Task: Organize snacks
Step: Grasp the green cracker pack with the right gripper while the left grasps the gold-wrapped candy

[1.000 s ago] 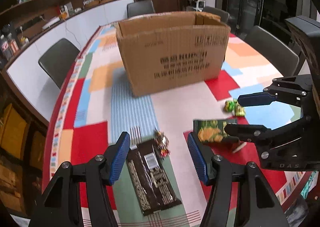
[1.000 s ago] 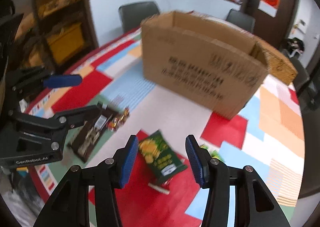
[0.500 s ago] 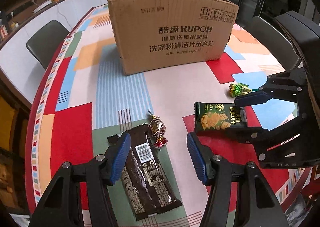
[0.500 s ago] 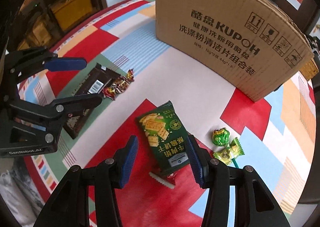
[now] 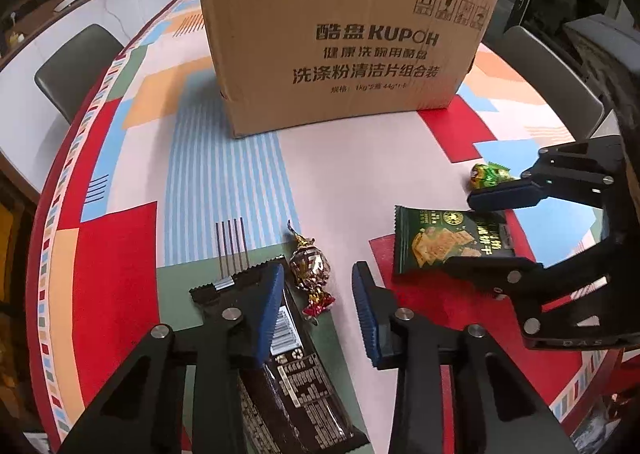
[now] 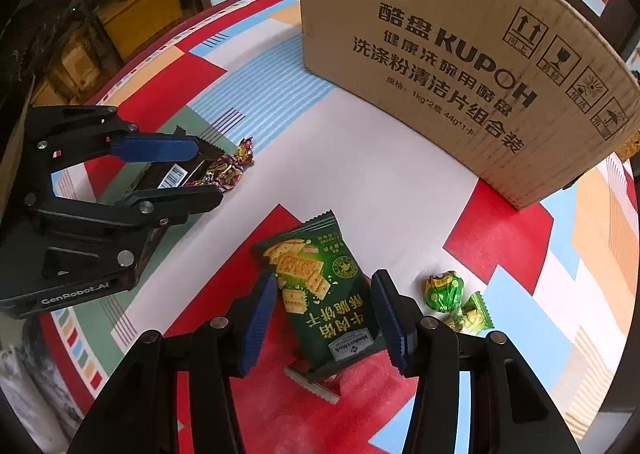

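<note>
My left gripper (image 5: 318, 304) is open low over the table, its jaws either side of a gold-and-red foil candy (image 5: 310, 268) and above a dark brown snack bar (image 5: 298, 378). My right gripper (image 6: 324, 320) is open and straddles a green cracker packet (image 6: 316, 286) lying flat. Green wrapped candies (image 6: 454, 300) lie just right of it. The cardboard box (image 5: 344, 36) stands behind, its printed side facing me. In the right wrist view the left gripper (image 6: 188, 170) hovers over the brown bar (image 6: 168, 176) and foil candy (image 6: 230, 166). In the left wrist view the right gripper (image 5: 486, 232) brackets the green packet (image 5: 444, 240).
The round table (image 5: 224, 174) has a colourful patchwork cloth. Grey chairs (image 5: 76, 66) stand at the left and far right (image 5: 548, 70). A white counter runs behind. Shelves with yellow bins (image 6: 136, 10) stand at the left in the right wrist view.
Both grippers have dropped lower and moved forward toward the snacks and the box. The left jaws now flank the foil candy; the right jaws now flank the green packet.
</note>
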